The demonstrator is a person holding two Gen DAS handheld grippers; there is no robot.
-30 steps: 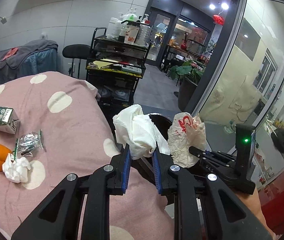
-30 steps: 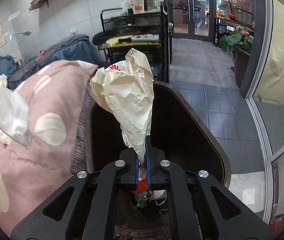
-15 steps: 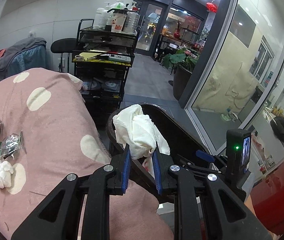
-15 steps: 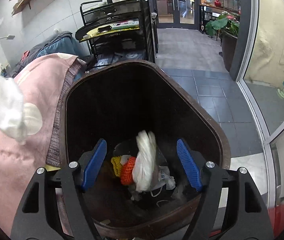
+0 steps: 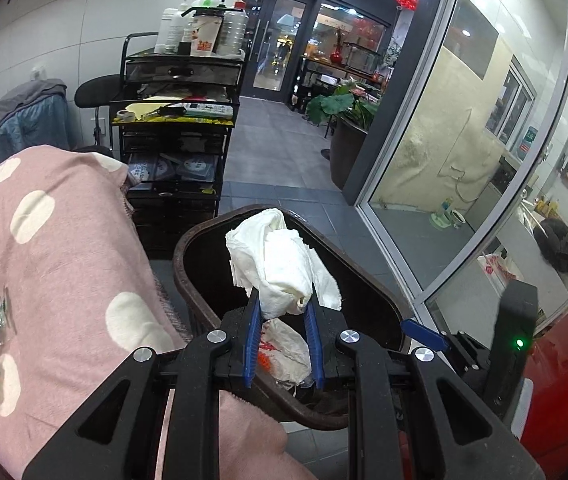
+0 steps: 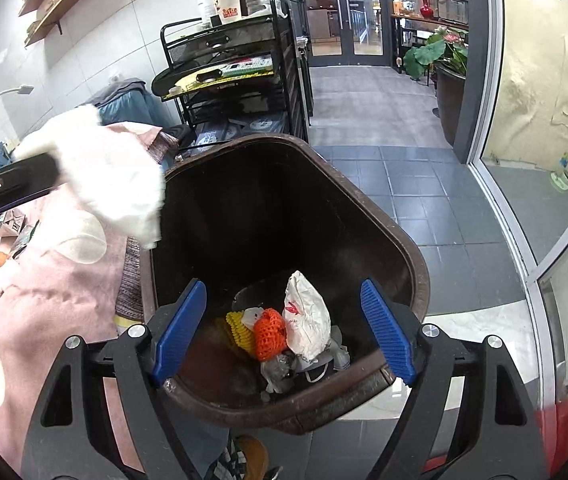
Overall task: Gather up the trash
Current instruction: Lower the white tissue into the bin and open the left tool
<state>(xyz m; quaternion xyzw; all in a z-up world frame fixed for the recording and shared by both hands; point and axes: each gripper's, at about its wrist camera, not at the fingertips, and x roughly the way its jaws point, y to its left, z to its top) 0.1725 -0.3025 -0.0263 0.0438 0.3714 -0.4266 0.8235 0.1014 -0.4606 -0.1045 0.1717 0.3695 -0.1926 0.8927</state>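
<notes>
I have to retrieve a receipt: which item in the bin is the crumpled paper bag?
Look into the dark brown plastic bin beside the pink dotted blanket. On its floor, the crumpled white paper bag with red print stands right of an orange foam net; it is the tallest, palest piece.

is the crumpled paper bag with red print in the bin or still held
In the bin. The paper bag lies at the bottom of the brown bin, and nothing is between the right gripper's opening jaws.
</notes>
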